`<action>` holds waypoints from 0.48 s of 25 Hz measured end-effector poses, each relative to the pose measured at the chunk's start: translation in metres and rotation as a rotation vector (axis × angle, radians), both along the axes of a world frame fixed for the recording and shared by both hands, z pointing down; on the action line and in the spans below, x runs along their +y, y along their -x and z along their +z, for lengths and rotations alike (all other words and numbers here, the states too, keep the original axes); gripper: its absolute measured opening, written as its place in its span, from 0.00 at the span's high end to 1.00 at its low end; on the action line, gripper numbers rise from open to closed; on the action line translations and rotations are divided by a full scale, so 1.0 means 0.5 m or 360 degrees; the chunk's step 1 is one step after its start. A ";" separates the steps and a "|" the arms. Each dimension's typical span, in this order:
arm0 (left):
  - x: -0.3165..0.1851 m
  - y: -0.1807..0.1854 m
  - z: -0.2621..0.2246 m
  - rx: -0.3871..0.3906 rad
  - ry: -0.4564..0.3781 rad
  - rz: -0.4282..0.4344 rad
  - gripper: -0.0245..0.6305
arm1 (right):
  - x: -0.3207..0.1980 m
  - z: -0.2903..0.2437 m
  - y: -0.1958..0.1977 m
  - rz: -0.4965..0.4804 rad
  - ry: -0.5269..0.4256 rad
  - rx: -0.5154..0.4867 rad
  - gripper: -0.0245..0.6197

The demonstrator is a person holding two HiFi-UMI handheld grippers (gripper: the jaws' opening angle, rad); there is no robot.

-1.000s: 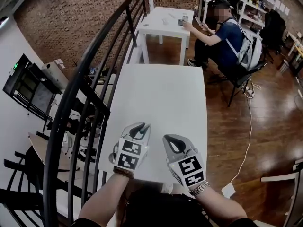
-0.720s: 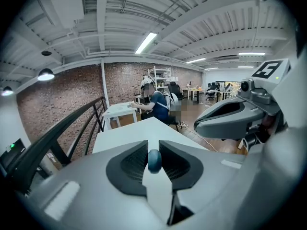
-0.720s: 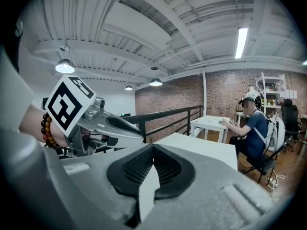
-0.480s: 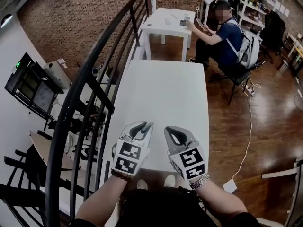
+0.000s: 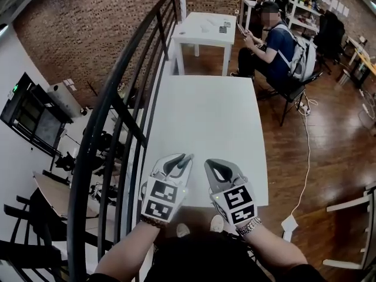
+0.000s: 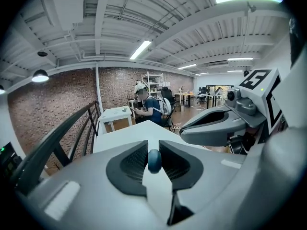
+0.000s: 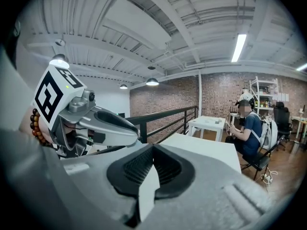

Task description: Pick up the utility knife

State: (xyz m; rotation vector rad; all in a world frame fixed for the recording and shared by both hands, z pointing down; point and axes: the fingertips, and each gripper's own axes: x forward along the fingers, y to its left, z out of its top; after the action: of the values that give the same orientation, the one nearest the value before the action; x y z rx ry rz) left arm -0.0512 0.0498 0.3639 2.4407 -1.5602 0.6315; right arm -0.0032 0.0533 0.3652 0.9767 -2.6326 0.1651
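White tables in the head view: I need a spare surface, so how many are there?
2. The near table, bare, lies just ahead; the far table stands beyond it beside the seated person, holding small items. More may be hidden.

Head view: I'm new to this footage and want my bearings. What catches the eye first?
The left hand-held gripper and right hand-held gripper, each with a marker cube, hang side by side over the near end of the white table; the left pinches a small blue thing. A black railing curves along the table's left, and a person sits far right.
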 end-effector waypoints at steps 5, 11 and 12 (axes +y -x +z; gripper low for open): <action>0.029 0.010 -0.006 0.0026 -0.0021 0.0046 0.83 | 0.025 -0.009 0.022 0.0029 -0.0014 0.0012 0.97; 0.051 0.025 -0.007 0.0045 -0.0038 0.0069 0.83 | 0.047 -0.011 0.041 0.0043 -0.0027 0.0034 0.97; 0.053 0.029 -0.008 0.0047 -0.0041 0.0071 0.83 | 0.050 -0.012 0.045 0.0044 -0.0030 0.0035 0.97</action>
State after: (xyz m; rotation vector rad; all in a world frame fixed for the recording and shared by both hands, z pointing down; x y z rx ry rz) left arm -0.0656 0.0764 0.3597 2.4984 -1.5161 0.5836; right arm -0.0258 0.0781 0.3593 1.0155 -2.6060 0.1356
